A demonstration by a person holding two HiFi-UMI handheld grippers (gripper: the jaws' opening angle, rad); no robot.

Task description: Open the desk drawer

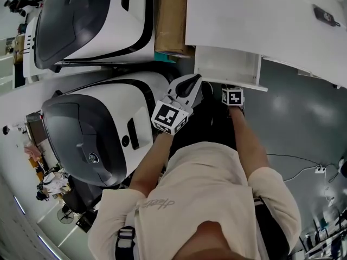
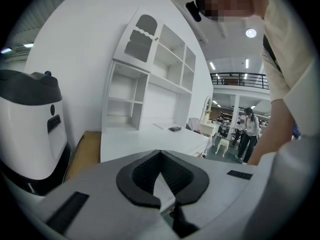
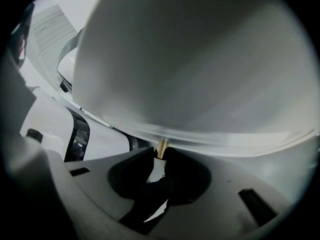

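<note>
The white desk [image 1: 244,15] fills the top of the head view. Its drawer [image 1: 227,65] stands pulled out from under the top, and the inside looks empty. My right gripper [image 1: 233,90] points steeply down at the drawer front [image 3: 200,64]. In the right gripper view its jaws are shut on the small brass knob [image 3: 161,146] of that front. My left gripper [image 1: 188,86] hovers left of the drawer, touching nothing. It faces the desk top [image 2: 150,141], its jaws shut and empty.
Two big white-and-black machines [image 1: 97,23] [image 1: 103,129] stand close on the left. A brown cardboard box [image 1: 171,18] sits between them and the desk. A small dark device [image 1: 327,15] lies on the desk. A white shelf hutch [image 2: 150,79] rises behind. Cables [image 1: 303,169] trail on the floor.
</note>
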